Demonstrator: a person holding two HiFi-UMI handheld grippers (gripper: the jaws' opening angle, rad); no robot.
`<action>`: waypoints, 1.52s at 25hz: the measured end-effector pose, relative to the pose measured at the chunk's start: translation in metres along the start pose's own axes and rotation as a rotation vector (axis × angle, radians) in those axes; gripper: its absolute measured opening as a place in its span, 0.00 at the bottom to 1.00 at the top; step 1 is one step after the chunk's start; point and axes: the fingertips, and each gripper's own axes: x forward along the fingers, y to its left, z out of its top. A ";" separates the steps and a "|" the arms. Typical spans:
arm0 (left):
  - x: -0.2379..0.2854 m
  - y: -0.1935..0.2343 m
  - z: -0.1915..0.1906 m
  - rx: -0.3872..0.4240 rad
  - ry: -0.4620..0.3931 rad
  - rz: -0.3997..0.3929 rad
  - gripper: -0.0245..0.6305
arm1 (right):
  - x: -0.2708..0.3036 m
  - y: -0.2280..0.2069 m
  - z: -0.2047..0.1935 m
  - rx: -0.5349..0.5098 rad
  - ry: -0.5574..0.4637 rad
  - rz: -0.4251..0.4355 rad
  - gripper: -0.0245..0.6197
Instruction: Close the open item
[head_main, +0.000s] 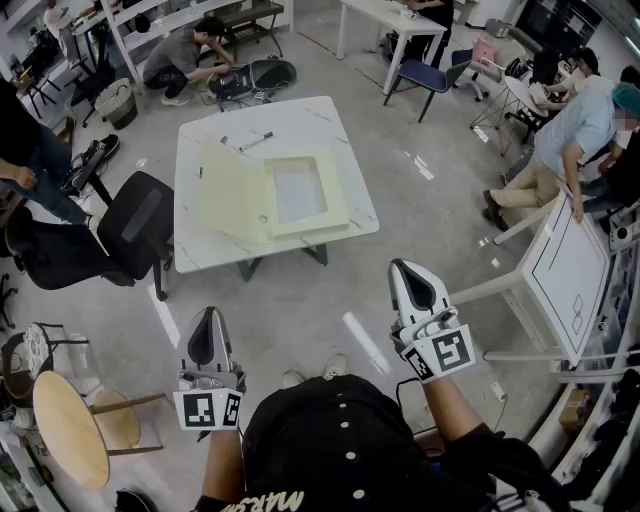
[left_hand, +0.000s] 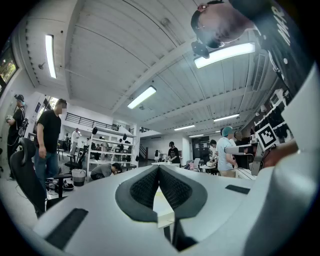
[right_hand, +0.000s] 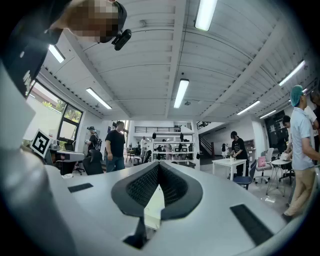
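Box file (head_main: 235, 190), upper centre: risking shoving it along table (head_main: 320, 120), reaching with left gripper (head_main: 207, 320), right gripper (head_main: 405, 272) pressed together, empty.

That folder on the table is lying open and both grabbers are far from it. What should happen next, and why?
Probably step up to the table and bring a gripper toward the folder's open cover. The folder lies spread open, while the left gripper and right gripper are shut, empty and well short of the table.
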 end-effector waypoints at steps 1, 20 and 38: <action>0.000 -0.001 0.000 0.001 0.001 0.000 0.06 | 0.000 0.000 0.000 -0.001 0.000 0.001 0.08; 0.005 -0.022 -0.006 -0.023 0.000 0.069 0.06 | -0.012 -0.041 -0.009 0.075 -0.043 0.002 0.08; 0.035 -0.015 -0.015 -0.007 -0.009 0.106 0.06 | 0.020 -0.066 -0.017 0.052 -0.062 0.017 0.47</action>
